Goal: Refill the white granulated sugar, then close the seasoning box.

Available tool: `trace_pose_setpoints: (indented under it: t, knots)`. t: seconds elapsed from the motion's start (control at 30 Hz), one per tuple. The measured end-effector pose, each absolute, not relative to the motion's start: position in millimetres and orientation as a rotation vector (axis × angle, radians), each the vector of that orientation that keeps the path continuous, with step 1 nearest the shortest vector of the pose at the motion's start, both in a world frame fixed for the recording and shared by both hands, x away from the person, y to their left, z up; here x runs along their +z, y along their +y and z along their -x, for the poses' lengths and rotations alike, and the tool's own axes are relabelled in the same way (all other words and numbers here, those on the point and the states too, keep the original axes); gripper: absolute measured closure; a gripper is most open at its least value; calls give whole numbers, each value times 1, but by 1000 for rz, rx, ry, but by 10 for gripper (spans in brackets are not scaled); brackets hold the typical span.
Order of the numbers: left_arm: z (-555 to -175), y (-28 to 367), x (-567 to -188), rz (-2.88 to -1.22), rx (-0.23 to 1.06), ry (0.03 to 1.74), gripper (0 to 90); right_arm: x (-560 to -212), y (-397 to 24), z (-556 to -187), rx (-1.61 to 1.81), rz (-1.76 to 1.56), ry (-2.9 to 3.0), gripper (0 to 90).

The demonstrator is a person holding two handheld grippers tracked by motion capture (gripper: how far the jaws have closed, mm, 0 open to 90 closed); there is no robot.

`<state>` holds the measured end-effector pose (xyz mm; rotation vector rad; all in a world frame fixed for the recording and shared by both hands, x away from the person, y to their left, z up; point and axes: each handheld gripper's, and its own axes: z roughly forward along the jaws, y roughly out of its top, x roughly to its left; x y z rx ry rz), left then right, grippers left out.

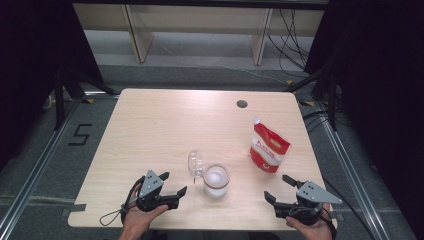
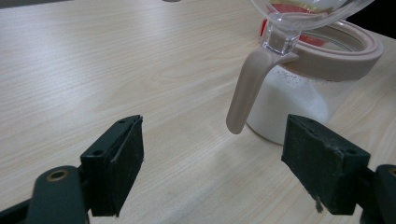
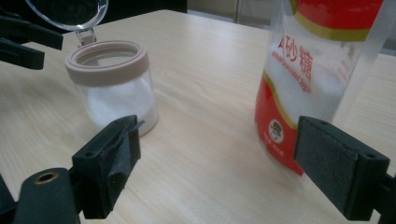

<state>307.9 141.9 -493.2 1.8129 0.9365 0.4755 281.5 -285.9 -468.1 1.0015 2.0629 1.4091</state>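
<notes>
A glass jar (image 1: 216, 182) with a beige rim holds white powder and stands near the table's front middle. Its clear hinged lid (image 1: 194, 163) is flipped open to the left. A red and white sugar pouch (image 1: 269, 146) stands upright to the jar's right. My left gripper (image 1: 172, 183) rests open just left of the jar, and the jar (image 2: 299, 98) and its beige clasp (image 2: 247, 88) lie ahead of its jaws. My right gripper (image 1: 278, 187) is open at the front right, below the pouch. Ahead of it stand the jar (image 3: 114, 88) and the pouch (image 3: 317, 70).
The wooden table (image 1: 165, 125) has a round cable hole (image 1: 242, 104) at its back right. Wooden shelving legs (image 1: 137, 35) stand on the floor beyond the table, with black cables (image 1: 292, 45) trailing at the right.
</notes>
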Motion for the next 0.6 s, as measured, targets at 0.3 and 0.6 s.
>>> trace_pose_setpoints:
  t: [0.3, 0.6]
  knots:
    - [-307, 143, -492, -1818, 486, 934, 201, -469, -281, -274, 1402, -997, 2092, 160]
    - [-307, 143, -491, -1802, 468, 940, 202, -472, -281, -275, 1391, -962, 2103, 160]
